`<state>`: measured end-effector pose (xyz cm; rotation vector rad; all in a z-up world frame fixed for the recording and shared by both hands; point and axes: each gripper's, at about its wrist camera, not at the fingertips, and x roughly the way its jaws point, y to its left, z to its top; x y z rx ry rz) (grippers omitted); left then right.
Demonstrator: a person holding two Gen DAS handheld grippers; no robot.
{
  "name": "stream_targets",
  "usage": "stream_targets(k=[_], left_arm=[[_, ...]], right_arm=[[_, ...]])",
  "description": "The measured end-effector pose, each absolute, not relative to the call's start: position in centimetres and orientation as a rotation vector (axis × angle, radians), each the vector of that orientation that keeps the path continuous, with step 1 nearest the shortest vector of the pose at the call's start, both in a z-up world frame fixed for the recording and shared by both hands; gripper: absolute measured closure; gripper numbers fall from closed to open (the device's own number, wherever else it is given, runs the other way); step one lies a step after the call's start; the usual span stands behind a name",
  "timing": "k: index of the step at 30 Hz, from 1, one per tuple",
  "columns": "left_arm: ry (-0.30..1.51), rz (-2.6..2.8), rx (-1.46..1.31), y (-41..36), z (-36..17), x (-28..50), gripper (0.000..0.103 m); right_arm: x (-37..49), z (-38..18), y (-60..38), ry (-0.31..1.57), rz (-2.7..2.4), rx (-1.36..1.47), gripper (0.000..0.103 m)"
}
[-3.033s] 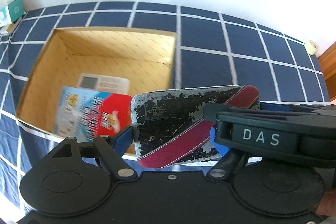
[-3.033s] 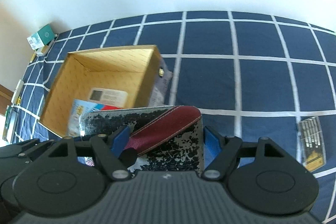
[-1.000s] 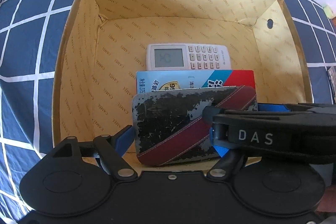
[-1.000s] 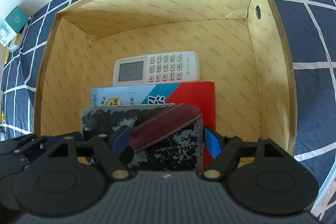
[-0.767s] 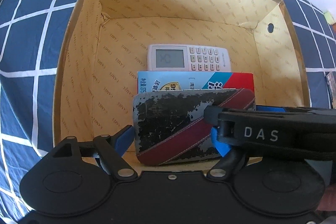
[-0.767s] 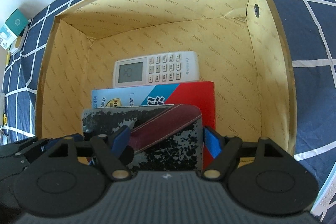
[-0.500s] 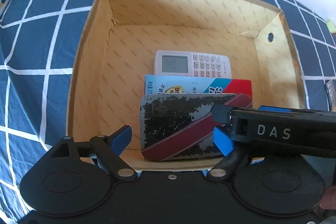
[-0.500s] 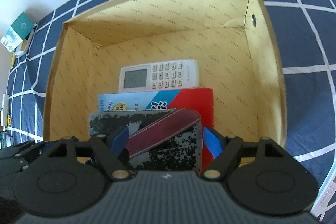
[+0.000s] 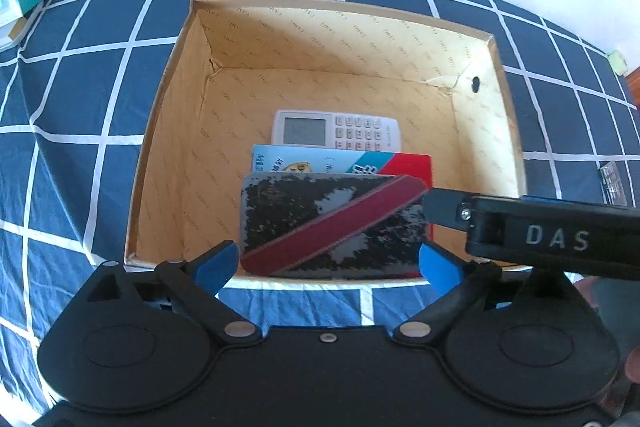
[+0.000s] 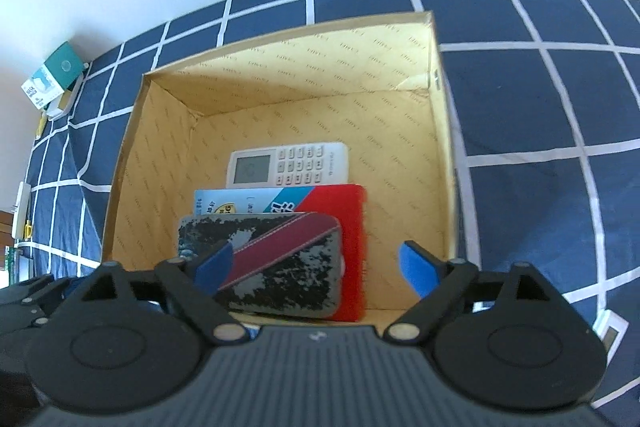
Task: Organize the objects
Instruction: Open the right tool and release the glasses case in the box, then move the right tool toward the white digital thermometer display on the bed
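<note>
The case (image 9: 334, 225), black and silver with a red diagonal band, lies in the box (image 9: 168, 131) at its near wall, on top of a blue-and-red packet (image 9: 404, 165); a white calculator (image 9: 336, 131) lies beyond them on the floor of the box. Both grippers point steeply down over the near rim. The left gripper (image 9: 328, 259) has its jaws opening, blue pads clear of the case on either side. The right gripper (image 10: 320, 263) is opening too, wide, touching nothing. The box sits on a navy checked cloth (image 9: 80, 99).

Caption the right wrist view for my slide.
Right claw opening above the cardboard box, black-and-red case resting on a booklet beside the calculator.
</note>
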<state>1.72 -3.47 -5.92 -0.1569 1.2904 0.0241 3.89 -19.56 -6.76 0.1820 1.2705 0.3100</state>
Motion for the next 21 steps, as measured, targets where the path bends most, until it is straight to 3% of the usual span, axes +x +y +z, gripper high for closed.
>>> stream_targets(k=[4,21], left_arm=[[1.280,0.039,-0.161,-4.7,-5.2,0.9,0.003],[1.236,0.203,-0.220,-12.3,-4.0,-1.8,0.000]], right_arm=[[3.3,-5.8,-21.1,1.249,0.304,0.172,0.000],[2.5,-4.3,-30.3,1.220,0.388,0.112,0.000]])
